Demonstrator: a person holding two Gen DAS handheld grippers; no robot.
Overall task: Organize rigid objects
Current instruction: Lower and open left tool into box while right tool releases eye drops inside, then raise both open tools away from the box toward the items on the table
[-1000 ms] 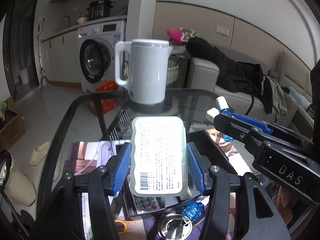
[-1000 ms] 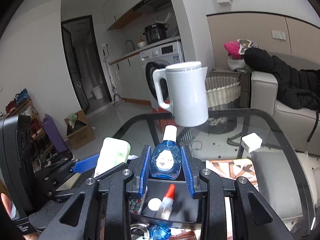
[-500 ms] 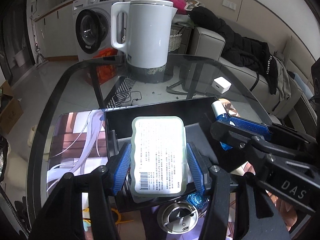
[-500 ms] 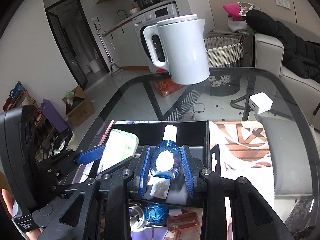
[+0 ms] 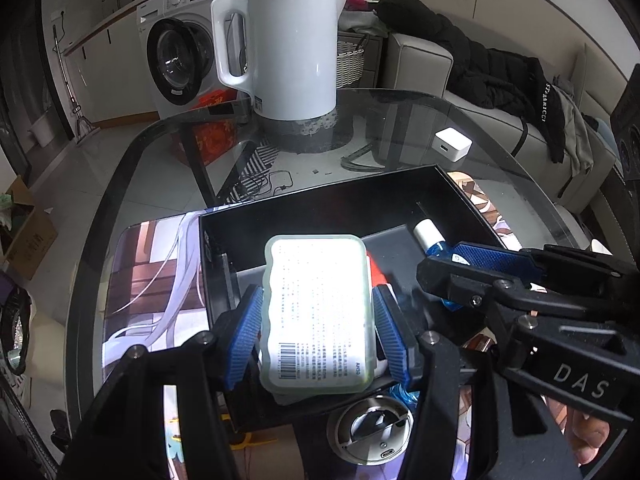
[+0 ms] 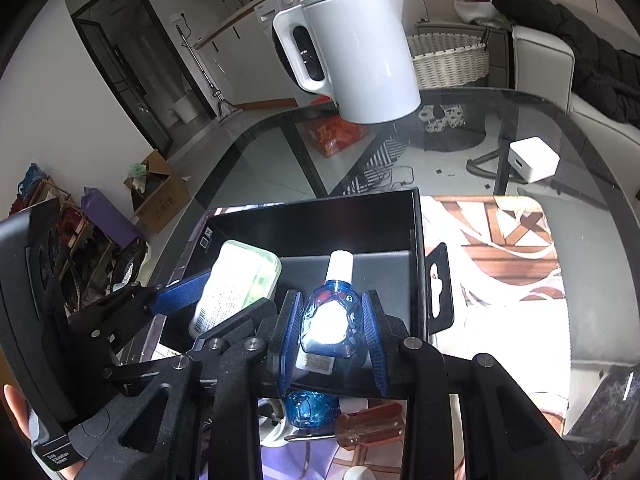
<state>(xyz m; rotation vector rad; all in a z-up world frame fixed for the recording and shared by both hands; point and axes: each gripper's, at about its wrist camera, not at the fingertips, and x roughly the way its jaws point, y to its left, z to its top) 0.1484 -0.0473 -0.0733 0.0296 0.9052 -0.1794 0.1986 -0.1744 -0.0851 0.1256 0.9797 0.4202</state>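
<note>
Beneath right tongs point(image 6: 331, 330), hidden screwdriver point(image 6: 370, 426)

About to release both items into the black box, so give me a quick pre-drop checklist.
1. Left gripper clamps the green case: ok.
2. Right gripper clamps the blue bottle: ok.
3. Both items over the black box: ok.
4. Free floor under the case: cannot tell, a red item peeks out beside it.
5. Grippers clear of each other: ok, but close.
6. Kettle out of the way: ok.
</note>
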